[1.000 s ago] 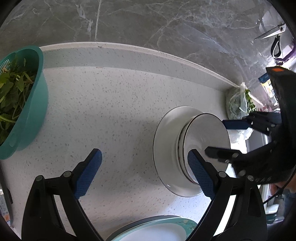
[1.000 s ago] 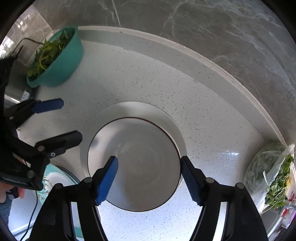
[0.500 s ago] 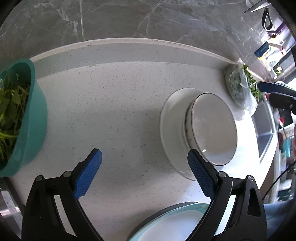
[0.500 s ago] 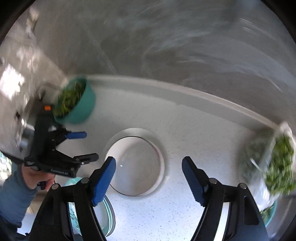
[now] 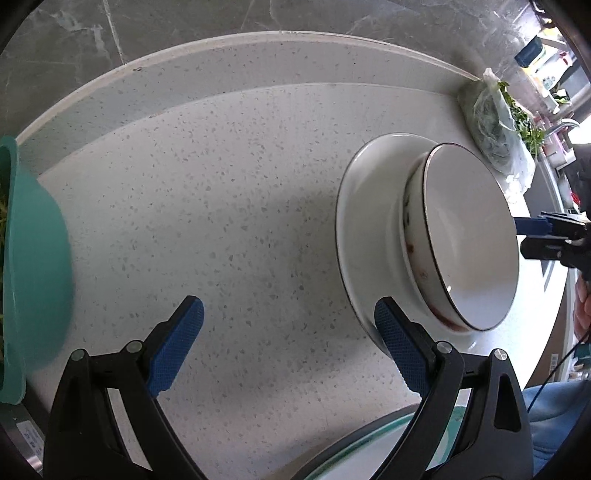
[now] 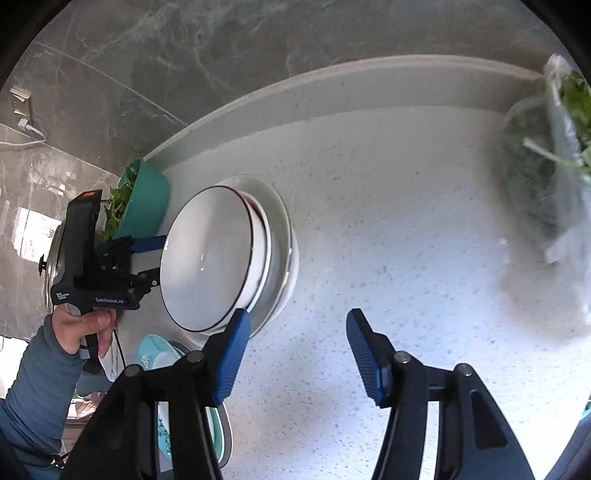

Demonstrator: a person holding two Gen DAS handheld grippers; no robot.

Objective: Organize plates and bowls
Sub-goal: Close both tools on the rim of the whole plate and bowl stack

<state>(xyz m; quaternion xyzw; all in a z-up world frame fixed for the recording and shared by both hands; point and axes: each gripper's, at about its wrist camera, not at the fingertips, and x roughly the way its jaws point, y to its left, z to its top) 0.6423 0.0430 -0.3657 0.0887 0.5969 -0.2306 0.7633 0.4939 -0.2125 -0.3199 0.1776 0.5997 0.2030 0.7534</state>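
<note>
A white bowl (image 5: pixel 472 240) with a thin dark rim sits inside a wider white plate (image 5: pixel 365 229) on the speckled white desk (image 5: pixel 221 206). The two are stacked, the bowl resting in the plate's middle.

The left gripper (image 5: pixel 288 343) hangs above the bare desk with its blue fingers (image 5: pixel 173 354) spread wide and nothing between them; its right finger sits just in front of the plate's near edge. The right gripper (image 6: pixel 295 358) is also wide apart and empty — its left finger overlaps the plate's rim in the view, though whether it touches cannot be told.

A teal basket (image 5: pixel 33 266) holding leafy greens stands at the left end of the desk, well apart from the stack. A clear plastic bag of greens (image 6: pixel 546 155) lies at the far right against the raised back edge. A teal-rimmed plate (image 6: pixel 162 362) lies near the front edge, partly hidden behind the grippers. A grey marble wall (image 5: pixel 295 14) rises behind the desk.
</note>
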